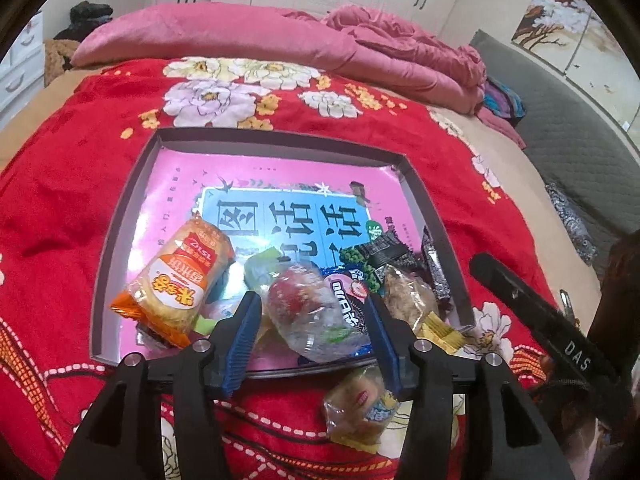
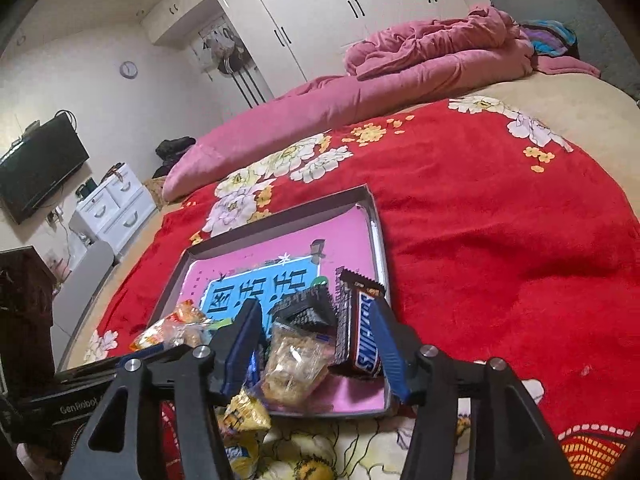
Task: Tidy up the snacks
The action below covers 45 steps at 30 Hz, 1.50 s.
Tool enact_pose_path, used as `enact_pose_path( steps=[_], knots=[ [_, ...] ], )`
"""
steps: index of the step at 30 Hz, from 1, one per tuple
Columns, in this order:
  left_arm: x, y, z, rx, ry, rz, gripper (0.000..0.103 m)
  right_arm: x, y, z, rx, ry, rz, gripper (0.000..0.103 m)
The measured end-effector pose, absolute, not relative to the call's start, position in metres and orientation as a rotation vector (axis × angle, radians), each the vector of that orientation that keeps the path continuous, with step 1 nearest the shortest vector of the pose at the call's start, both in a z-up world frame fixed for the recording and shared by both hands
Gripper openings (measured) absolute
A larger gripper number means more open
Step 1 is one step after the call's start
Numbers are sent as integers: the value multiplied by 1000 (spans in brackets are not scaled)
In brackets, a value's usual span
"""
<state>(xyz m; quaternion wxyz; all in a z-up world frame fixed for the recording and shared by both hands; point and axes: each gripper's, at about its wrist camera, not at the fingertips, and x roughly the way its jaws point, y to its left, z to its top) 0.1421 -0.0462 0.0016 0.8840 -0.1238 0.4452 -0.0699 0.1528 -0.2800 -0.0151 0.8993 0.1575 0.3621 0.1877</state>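
Observation:
A shallow grey tray (image 1: 120, 216) with a pink printed floor lies on the red flowered bedspread. Snacks are piled at its near end: an orange cracker packet (image 1: 176, 280), a clear-wrapped red sweet (image 1: 308, 312), a blue Oreo packet (image 1: 352, 300), dark wrappers (image 1: 384, 252) and a clear bag of biscuits (image 1: 408, 296). My left gripper (image 1: 311, 300) is open, and the red sweet lies between its blue pads. My right gripper (image 2: 314, 308) is open over the tray's (image 2: 280, 216) near right corner. A Snickers bar (image 2: 366, 340) leans by its right finger, and a clear biscuit bag (image 2: 292, 364) lies between the fingers.
A small cake packet (image 1: 360, 404) lies on the bedspread just outside the tray's near rim, with yellow packets (image 2: 244, 416) near it. A rolled pink quilt (image 1: 280, 40) runs along the far side. The bed's edge falls away at the left towards white drawers (image 2: 116, 204).

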Motion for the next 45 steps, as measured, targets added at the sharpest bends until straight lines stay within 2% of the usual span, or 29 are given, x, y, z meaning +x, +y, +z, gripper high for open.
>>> enact_pose_path(
  steps=[16, 28, 30, 34, 43, 45],
  knots=[
    [107, -30, 11, -247, 887, -158, 62, 114, -266, -25, 334, 859, 477, 56],
    [84, -28, -17, -253, 958, -198, 62, 114, -251, -51, 397, 980, 538, 56],
    [85, -32, -22, -248, 965, -215, 62, 116, -252, -57, 415, 997, 537, 50],
    [86, -41, -27, -232, 974, -245, 62, 120, -250, -62, 427, 1001, 539, 47],
    [96, -49, -36, -237, 990, -289, 59, 130, -246, -72, 470, 1024, 568, 33],
    [98, -53, -37, -242, 991, -308, 56, 128, -248, -69, 460, 1013, 569, 25]
  ],
)
